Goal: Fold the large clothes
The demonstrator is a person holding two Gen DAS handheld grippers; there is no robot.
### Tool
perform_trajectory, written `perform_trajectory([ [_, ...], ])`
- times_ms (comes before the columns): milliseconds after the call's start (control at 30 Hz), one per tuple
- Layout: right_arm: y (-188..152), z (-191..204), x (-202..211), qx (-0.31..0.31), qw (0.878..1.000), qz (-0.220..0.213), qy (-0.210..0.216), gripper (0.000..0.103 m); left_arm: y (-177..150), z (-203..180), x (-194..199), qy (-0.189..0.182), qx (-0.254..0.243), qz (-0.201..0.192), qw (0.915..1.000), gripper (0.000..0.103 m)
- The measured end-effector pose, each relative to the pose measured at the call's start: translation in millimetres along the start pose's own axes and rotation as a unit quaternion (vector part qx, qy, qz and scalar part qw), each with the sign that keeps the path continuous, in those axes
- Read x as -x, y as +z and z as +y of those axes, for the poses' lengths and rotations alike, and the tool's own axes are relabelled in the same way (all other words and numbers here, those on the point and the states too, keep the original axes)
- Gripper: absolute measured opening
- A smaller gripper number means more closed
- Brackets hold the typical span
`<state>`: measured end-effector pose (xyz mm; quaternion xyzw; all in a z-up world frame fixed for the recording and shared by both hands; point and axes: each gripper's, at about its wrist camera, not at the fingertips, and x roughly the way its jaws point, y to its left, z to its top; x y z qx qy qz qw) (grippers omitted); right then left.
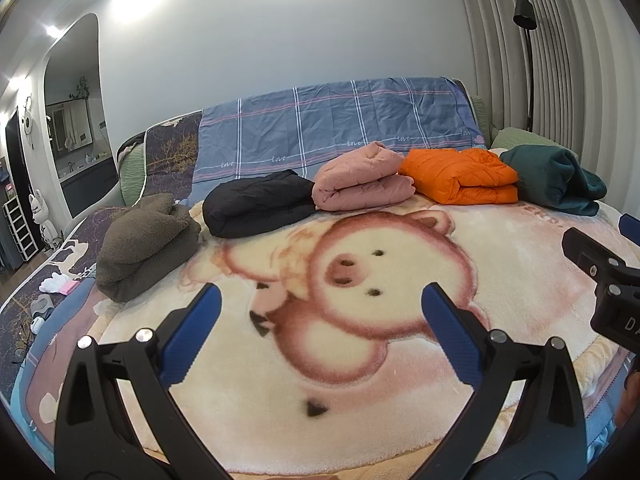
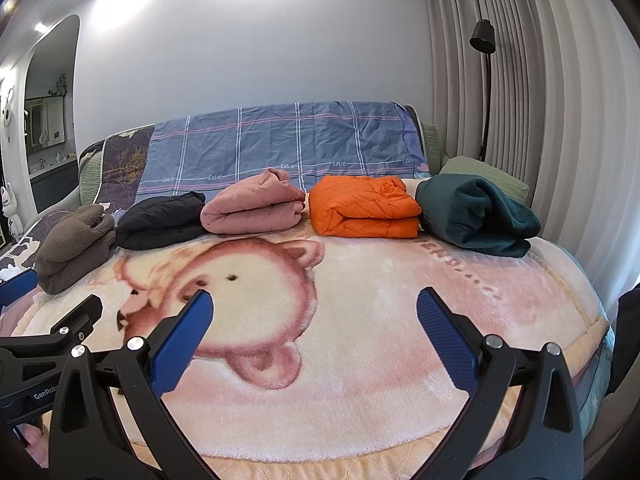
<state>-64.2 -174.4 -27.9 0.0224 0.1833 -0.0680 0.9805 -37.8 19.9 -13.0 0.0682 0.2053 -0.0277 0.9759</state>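
Both grippers hang above the pig-print blanket (image 1: 360, 360) on the bed, each with its blue fingers (image 1: 192, 336) spread wide and nothing between them; the left gripper (image 1: 320, 300) points over the pig's face, the right gripper (image 2: 314, 304) over the pinker right half of the blanket; the clothes lie ahead of both, in a row along the far edge of the blanket, below the checked sheet (image 1: 340, 128): brown fleece (image 1: 148, 244), black jacket (image 1: 256, 204), pink jacket (image 1: 360, 180), orange jacket (image 1: 460, 176), dark green garment (image 2: 476, 212), each already a folded bundle with its long axis running left to right; nothing unfolded shows, so the task looks near done; by position, the left is nearer the fleece, the right nearer the green one, whose loose, slumped fold seems the likeliest to want tidying.
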Motion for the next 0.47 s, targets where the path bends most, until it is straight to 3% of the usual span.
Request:
perform_trajectory([
  [467, 1.1, -1.3, -0.4, -0.002, 1.0, 0.002, 0.001, 0.102, 3.4, 0.8, 0.8, 0.0, -0.003, 0.002, 1.0, 0.101],
])
